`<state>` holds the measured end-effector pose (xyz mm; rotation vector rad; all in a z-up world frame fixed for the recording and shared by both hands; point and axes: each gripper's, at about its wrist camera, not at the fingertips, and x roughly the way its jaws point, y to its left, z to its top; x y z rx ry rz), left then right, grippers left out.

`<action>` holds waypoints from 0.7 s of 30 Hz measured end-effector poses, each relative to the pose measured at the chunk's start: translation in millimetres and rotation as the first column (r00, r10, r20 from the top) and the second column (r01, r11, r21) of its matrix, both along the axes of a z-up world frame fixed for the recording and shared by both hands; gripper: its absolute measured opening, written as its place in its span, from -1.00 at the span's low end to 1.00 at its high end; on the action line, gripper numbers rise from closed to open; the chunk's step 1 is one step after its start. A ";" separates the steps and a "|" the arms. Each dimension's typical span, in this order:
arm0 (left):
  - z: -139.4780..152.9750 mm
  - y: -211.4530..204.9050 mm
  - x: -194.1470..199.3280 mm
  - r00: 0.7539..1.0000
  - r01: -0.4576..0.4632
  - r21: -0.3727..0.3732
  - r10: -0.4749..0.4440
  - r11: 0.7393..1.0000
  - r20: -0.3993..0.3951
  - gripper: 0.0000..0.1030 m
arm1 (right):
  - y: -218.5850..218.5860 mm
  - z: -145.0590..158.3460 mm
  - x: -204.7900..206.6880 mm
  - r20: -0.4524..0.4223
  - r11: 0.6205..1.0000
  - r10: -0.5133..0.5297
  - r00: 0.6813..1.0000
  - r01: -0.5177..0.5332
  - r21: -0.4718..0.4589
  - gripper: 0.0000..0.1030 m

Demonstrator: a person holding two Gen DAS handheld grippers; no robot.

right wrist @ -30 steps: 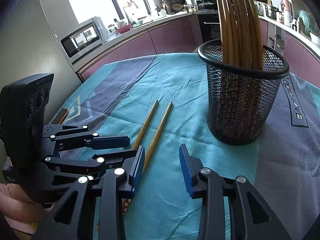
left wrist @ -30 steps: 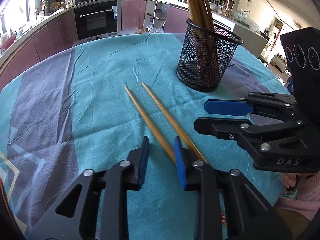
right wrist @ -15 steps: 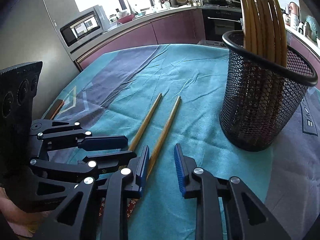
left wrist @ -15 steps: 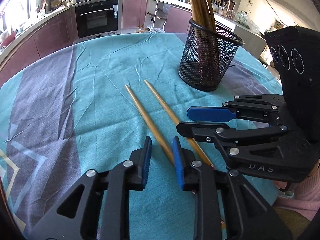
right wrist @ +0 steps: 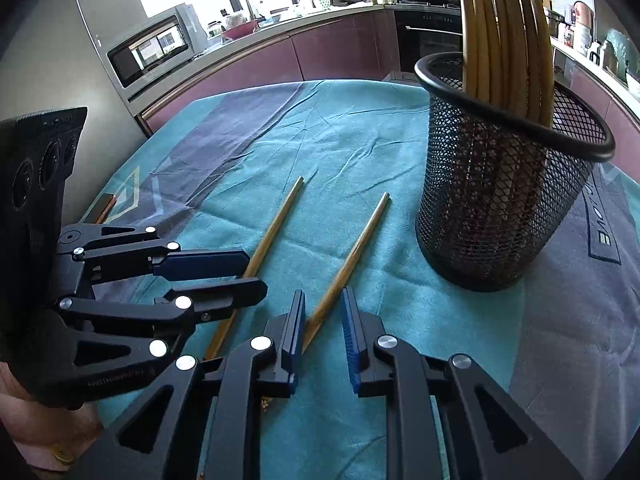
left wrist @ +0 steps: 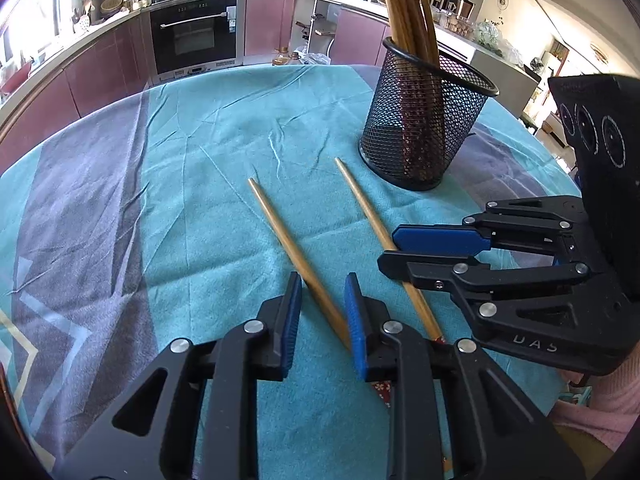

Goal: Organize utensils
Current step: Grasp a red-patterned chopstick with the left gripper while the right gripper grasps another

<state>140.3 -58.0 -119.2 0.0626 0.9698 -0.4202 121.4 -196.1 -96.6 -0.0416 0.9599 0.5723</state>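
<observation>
Two wooden chopsticks lie on the teal tablecloth in front of a black mesh cup (left wrist: 424,128) (right wrist: 500,208) that holds several more chopsticks (left wrist: 404,0) (right wrist: 508,32). The left chopstick (left wrist: 276,224) (right wrist: 272,232) runs between the pads of my left gripper (left wrist: 320,284) (right wrist: 256,272), which stand a little apart and do not press it. The right chopstick (left wrist: 360,200) (right wrist: 356,248) lies between the pads of my right gripper (right wrist: 322,296) (left wrist: 388,248). Its jaws are closing, with a gap still showing beside the stick.
The round table (left wrist: 100,200) carries a teal and grey cloth, with its edge near on the right. Kitchen cabinets, an oven (left wrist: 192,36) and a microwave (right wrist: 152,52) stand beyond it. A pink sleeve (left wrist: 600,420) shows low on the right.
My right gripper's jaws have narrowed around the right chopstick and moved nearer the cup. That chopstick's far tip has swung toward the cup, away from the left one. The left gripper stays put.
</observation>
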 end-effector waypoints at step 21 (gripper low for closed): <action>-0.4 -5.5 -9.1 1.000 -0.022 -0.004 0.022 1.000 0.010 -0.85 | -14.2 3.1 -7.1 -0.019 0.992 -0.020 1.000 0.022 0.125 -0.89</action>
